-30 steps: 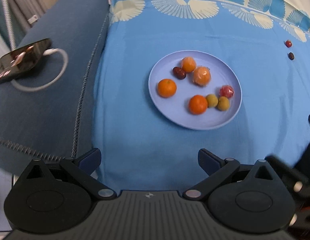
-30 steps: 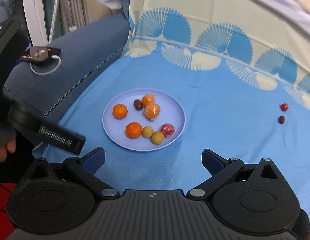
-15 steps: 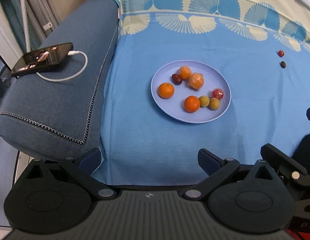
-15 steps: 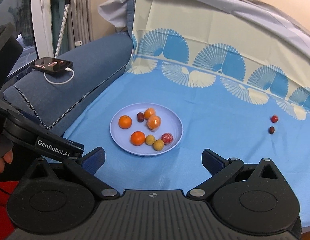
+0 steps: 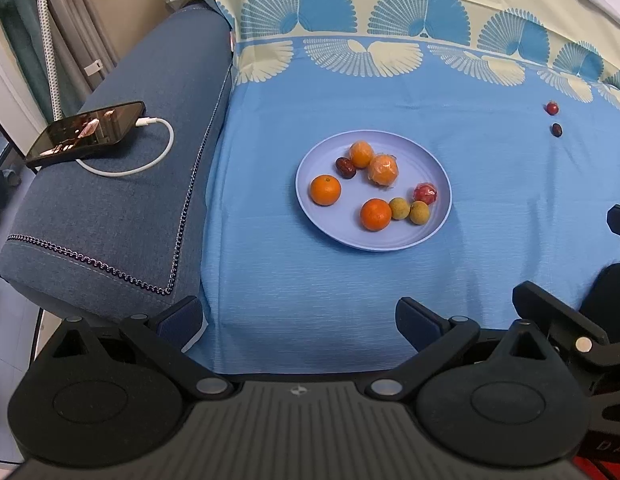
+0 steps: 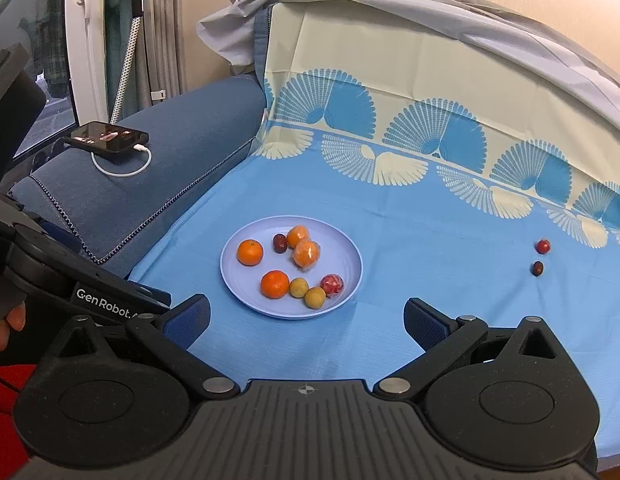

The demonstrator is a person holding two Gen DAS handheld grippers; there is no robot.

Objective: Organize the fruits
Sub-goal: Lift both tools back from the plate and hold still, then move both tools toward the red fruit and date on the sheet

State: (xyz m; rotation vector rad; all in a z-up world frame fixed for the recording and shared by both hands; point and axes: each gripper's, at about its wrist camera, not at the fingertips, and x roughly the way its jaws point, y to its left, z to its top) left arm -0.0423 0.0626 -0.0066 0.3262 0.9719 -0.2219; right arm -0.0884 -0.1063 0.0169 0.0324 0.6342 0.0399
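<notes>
Left wrist view takes in, largest first, a blue cloth (image 5: 349,272) with a fan-patterned cream border covering the seat, and a denim-blue sofa arm (image 5: 122,200) at about nine o'clock from it. On the cloth sits a pale lilac plate (image 5: 431,236), near the middle of the frame. The left gripper (image 5: 300,320) hangs at six o'clock from the plate, well apart from it, its jaws spread wide with nothing between them. The right gripper (image 6: 306,320) is likewise spread wide and empty in its own view, with the plate (image 6: 351,276) at roughly twelve o'clock from it.

On the sofa arm lies a black phone (image 5: 86,132), screen up, with a white cable (image 5: 150,160) plugged in and curling beside it.

Fruits on the plate: a bare orange (image 5: 325,189) at nine o'clock, another orange (image 5: 375,214) at six o'clock, and two wrapped oranges (image 5: 383,169) touching each other near twelve o'clock. A dark date (image 5: 345,167) lies against the upper wrapped orange. Two small yellow-green fruits (image 5: 399,208) sit side by side just right of the lower orange, with a wrapped red fruit (image 5: 425,193) at three o'clock.

Off the plate, at two o'clock and well apart from it, a small red fruit (image 5: 552,108) and a small dark fruit (image 5: 556,130) rest on the cloth near each other.
</notes>
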